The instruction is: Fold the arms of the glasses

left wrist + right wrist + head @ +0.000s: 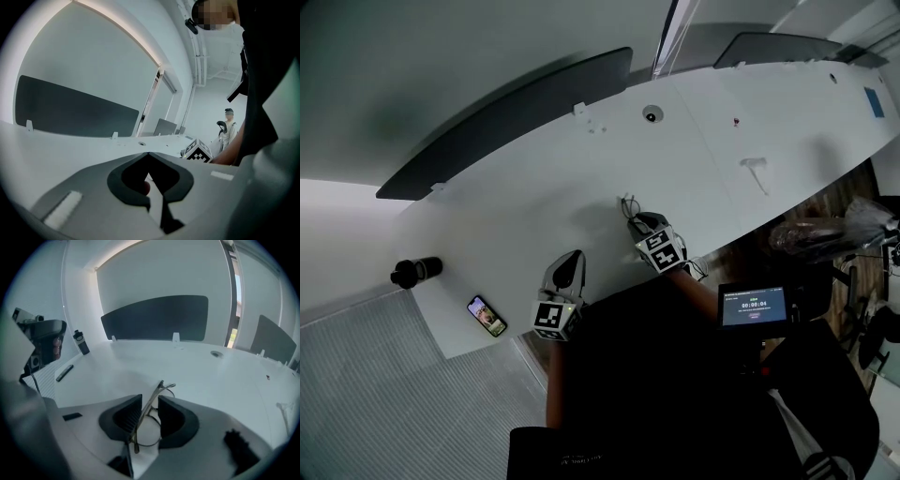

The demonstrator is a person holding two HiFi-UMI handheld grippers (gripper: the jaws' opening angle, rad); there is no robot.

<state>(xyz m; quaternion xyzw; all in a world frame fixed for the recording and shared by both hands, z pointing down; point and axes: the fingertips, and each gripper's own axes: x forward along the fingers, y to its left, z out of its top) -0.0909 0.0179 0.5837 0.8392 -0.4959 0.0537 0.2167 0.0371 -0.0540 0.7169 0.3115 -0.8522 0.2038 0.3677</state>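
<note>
While the left gripper (148, 154) is hovering with its jaws pressed together on nothing, the right gripper (150, 398) is pointing down at the white desk (201, 366) with its jaws spread. Thin-framed glasses (147, 412) are lying on the desk between those jaws, one arm running up the gap, unpinched. Print on a small screen (754, 306) is showing too small to read.

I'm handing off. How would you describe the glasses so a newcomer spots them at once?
Start at the long white table, on the side nearest the person. The glasses sit between the open right tongs. They are the only thin wire frame; the phone and dark bottle sit far left.
</note>
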